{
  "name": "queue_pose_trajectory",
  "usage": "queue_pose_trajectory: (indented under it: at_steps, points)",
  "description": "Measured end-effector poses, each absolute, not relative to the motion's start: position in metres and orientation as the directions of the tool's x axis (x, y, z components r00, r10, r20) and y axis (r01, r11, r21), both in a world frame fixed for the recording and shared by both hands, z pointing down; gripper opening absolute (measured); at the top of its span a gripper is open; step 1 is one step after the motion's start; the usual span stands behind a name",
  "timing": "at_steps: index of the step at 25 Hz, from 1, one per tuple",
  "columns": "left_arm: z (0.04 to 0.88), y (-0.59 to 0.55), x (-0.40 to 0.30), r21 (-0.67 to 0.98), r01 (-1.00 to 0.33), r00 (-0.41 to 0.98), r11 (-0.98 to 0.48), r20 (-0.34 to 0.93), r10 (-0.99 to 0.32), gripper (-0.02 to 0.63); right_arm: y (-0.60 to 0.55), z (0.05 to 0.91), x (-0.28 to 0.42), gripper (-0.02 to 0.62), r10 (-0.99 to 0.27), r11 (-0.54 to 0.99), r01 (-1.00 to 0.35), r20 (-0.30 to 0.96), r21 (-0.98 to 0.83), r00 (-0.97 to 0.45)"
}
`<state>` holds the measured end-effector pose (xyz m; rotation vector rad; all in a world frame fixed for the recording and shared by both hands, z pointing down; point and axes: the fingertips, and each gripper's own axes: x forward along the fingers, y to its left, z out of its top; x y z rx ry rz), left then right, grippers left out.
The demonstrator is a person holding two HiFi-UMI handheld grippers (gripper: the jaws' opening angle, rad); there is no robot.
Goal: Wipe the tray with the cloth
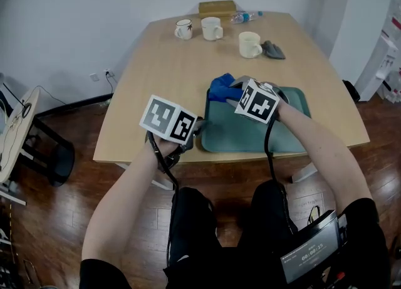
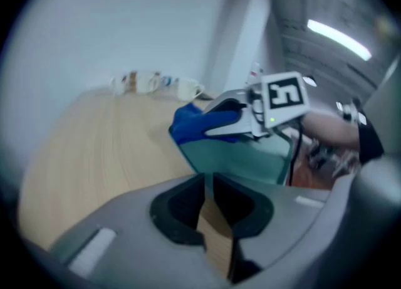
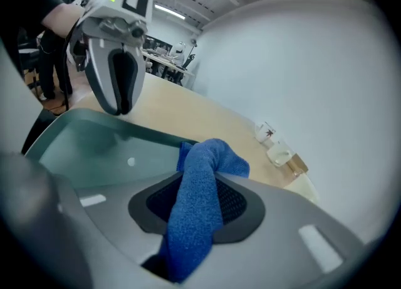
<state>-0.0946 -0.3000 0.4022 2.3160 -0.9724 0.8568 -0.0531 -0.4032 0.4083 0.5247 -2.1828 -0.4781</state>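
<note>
A green tray (image 1: pixel 285 137) lies at the table's near edge. Its near left corner shows in the left gripper view (image 2: pixel 216 159), and its floor in the right gripper view (image 3: pixel 81 150). My right gripper (image 3: pixel 197 181) is shut on a blue cloth (image 3: pixel 200 187), which bunches over the tray's far left corner (image 1: pixel 220 87). My left gripper (image 1: pixel 199 128) sits at the tray's left rim. Its jaws (image 2: pixel 207 184) stand close together, pinching that rim at their tips, with bare wood showing behind. From the right gripper view the left gripper (image 3: pixel 119 109) stands upright on the rim.
Three mugs (image 1: pixel 183 29) (image 1: pixel 212 28) (image 1: pixel 249 44), a brown box (image 1: pixel 217 8), a plastic bottle (image 1: pixel 245 16) and a grey object (image 1: pixel 273 49) stand at the table's far end. A dark stool (image 1: pixel 53 150) is on the floor to the left.
</note>
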Motion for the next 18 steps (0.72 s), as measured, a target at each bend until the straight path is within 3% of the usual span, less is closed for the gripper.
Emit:
queue_pose_trajectory:
  at_steps: [2, 4, 7, 12, 14, 16, 18]
  points:
    - [0.375, -0.279, -0.081, -0.170, -0.572, 0.564, -0.802, 0.629, -0.535, 0.046, -0.403, 0.407, -0.054, 0.120, -0.510, 0.846, -0.204, 0.631, 0.494, -0.585]
    - [0.369, -0.247, -0.065, -0.406, -0.330, 0.595, -0.852, 0.611, -0.522, 0.087, -0.403, 0.409, -0.054, 0.120, -0.492, 0.858, -0.212, 0.632, 0.467, -0.599]
    - [0.390, -0.211, -0.055, -0.401, -0.163, 0.584, -0.901, 0.697, -0.416, 0.137, -0.402, 0.410, -0.052, 0.120, -0.469, 0.874, -0.216, 0.641, 0.436, -0.607]
    - [0.417, -0.210, -0.059, -0.388, -0.117, 0.524, -0.914, 0.758, -0.388, 0.137, -0.410, 0.408, -0.054, 0.123, -0.467, 0.877, -0.225, 0.641, 0.424, -0.609]
    - [0.424, -0.216, -0.058, -0.396, -0.119, 0.508, -0.910, 0.764, -0.399, 0.110, -0.412, 0.410, -0.058, 0.123, -0.473, 0.873, -0.223, 0.645, 0.433, -0.600]
    - [0.431, -0.220, -0.057, -0.414, -0.115, 0.484, -0.903, 0.770, -0.415, 0.041, -0.413, 0.410, -0.063, 0.123, -0.497, 0.859, -0.226, 0.641, 0.460, -0.585]
    - [0.433, -0.222, -0.056, -0.421, -0.137, 0.472, -0.896, 0.768, -0.433, 0.035, -0.414, 0.407, -0.067, 0.124, -0.526, 0.838, -0.220, 0.631, 0.499, -0.570]
